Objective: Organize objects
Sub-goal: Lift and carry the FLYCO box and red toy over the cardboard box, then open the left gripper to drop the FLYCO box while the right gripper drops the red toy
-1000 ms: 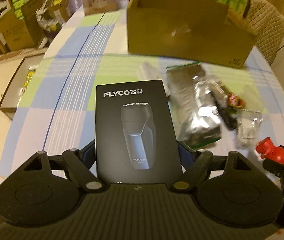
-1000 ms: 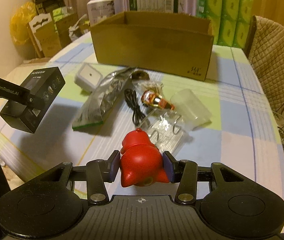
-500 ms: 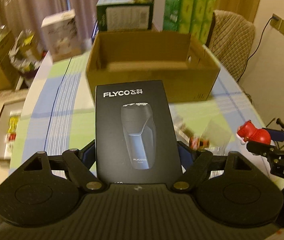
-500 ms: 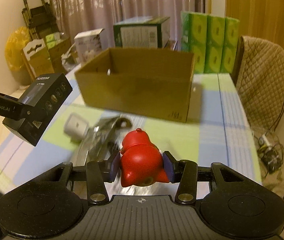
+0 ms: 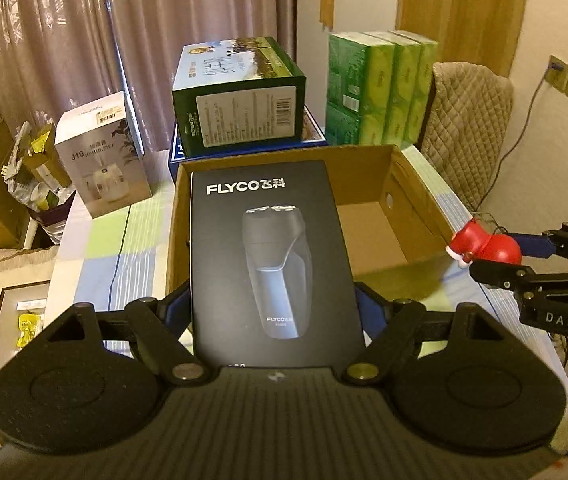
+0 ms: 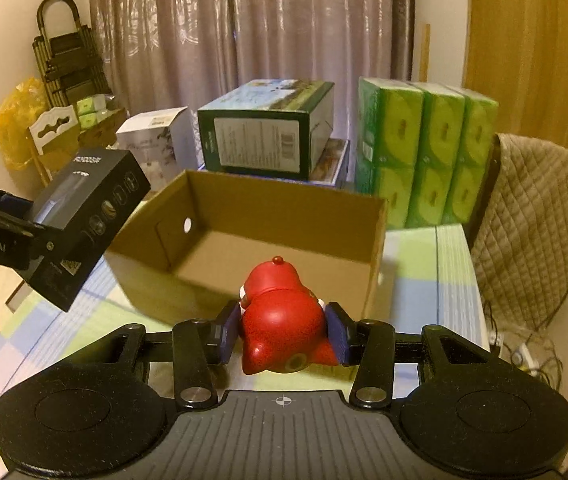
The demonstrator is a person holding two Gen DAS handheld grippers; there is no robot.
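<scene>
One black shaver box pinched in left gripper; one red figurine pinched in right gripper; one open cardboard box on worktop.

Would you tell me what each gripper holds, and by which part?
The left gripper clamps the black shaver box by its long sides near the bottom; the right gripper clamps the red toy by its sides.

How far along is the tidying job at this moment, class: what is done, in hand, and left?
Done: nothing shows inside the cardboard box; the part of its floor in view is bare. In hand: the left gripper is shut on the shaver box, and the right gripper on the red toy, both held just short of the box. Left: lowering both in and letting go.
</scene>
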